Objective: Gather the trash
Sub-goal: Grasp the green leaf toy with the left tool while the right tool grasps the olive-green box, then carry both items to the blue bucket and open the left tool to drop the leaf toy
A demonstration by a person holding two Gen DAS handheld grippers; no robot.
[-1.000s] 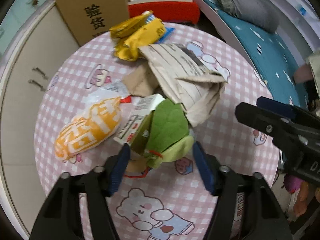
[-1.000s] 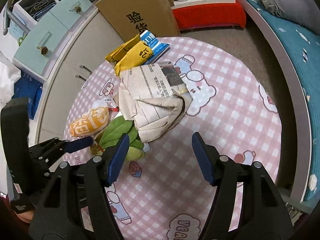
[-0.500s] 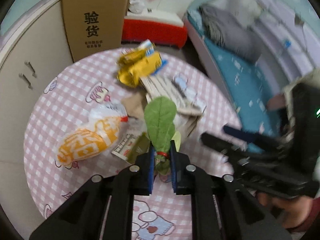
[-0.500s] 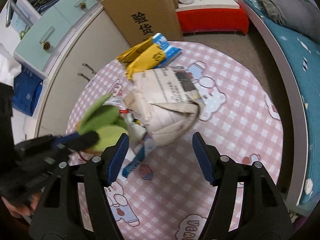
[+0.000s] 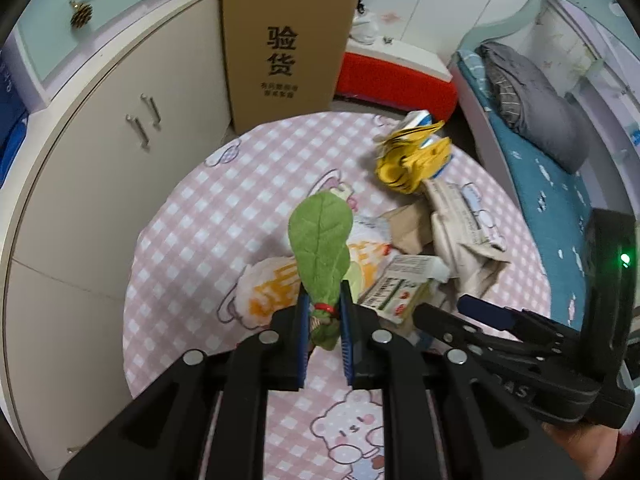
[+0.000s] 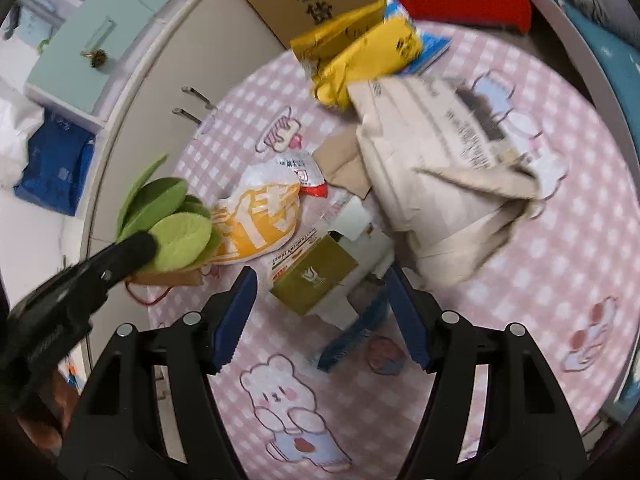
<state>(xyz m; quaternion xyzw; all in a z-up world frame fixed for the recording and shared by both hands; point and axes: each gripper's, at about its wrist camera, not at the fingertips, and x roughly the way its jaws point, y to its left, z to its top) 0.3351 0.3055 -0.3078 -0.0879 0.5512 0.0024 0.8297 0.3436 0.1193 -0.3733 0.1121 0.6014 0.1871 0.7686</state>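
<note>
My left gripper (image 5: 323, 308) is shut on a green felt leaf bundle (image 5: 320, 240) tied with red thread, held up above the pink checked table (image 5: 192, 240). The bundle also shows at the left of the right wrist view (image 6: 172, 224). My right gripper (image 6: 320, 296) is open just above a gold and white carton (image 6: 316, 276). Beside the carton lie an orange and white snack bag (image 6: 264, 220), a crumpled newspaper (image 6: 448, 168) and yellow wrappers (image 6: 360, 52).
A tall cardboard box (image 5: 288, 40) stands behind the table by a cream cabinet (image 5: 100, 140). A red bin (image 5: 392, 76) is at the back. A bed with a blue sheet (image 5: 552, 184) runs along the right. A blue strip (image 6: 352, 336) lies under the carton.
My left gripper shut on the leaf bundle and lifted it off the table, swinging left. My right gripper came down and forward over the carton.
</note>
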